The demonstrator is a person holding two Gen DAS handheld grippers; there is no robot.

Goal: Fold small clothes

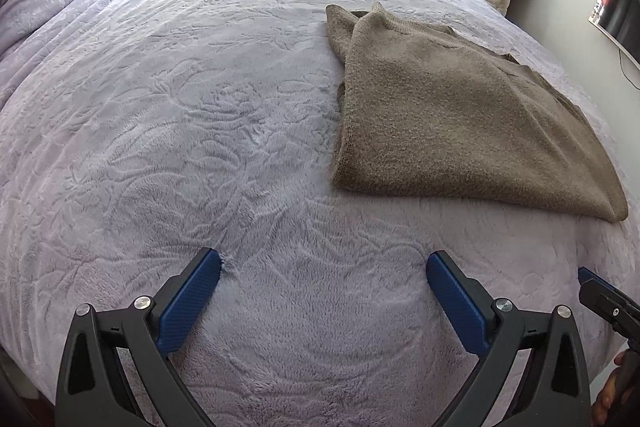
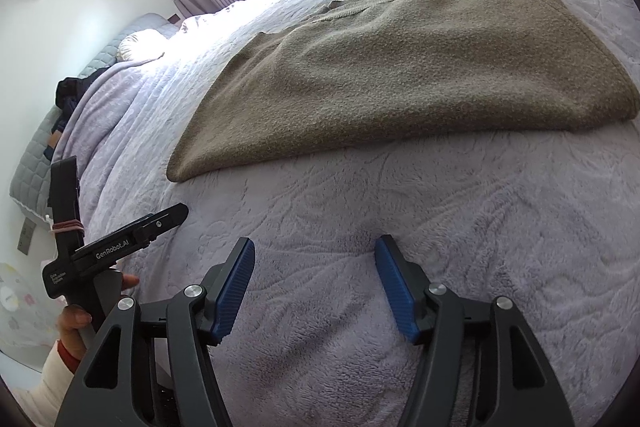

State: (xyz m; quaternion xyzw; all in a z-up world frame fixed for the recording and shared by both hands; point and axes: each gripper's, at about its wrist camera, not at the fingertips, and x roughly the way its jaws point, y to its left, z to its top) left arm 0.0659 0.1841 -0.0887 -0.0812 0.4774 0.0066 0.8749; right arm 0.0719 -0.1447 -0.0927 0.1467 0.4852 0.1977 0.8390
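- Sweater (image 1: 460,115), a brown knit, lies folded into a compact, roughly rectangular stack on the pale lilac bedspread (image 1: 200,107). In the left wrist view it sits toward two o'clock, well apart from the left gripper (image 1: 324,275). The neck edge is at the far end, toward twelve o'clock, and the near folded edge looks even.
- In the same view, the left gripper's jaws stand spread wide over bare bedspread, with nothing between them. A tip of the right gripper (image 1: 600,295) shows at four o'clock.
- In the right wrist view, the sweater (image 2: 400,79) fills the upper middle, from ten o'clock across to two o'clock, lying flat with its layers stacked.
- The right gripper (image 2: 316,259) hovers near the sweater's near edge, jaws partly apart and holding nothing. At eight o'clock a hand (image 2: 76,327) holds the left gripper's handle.
- Judgement: the folding of this garment looks finished, with both grippers off the cloth. No other unfolded clothes are clearly visible.
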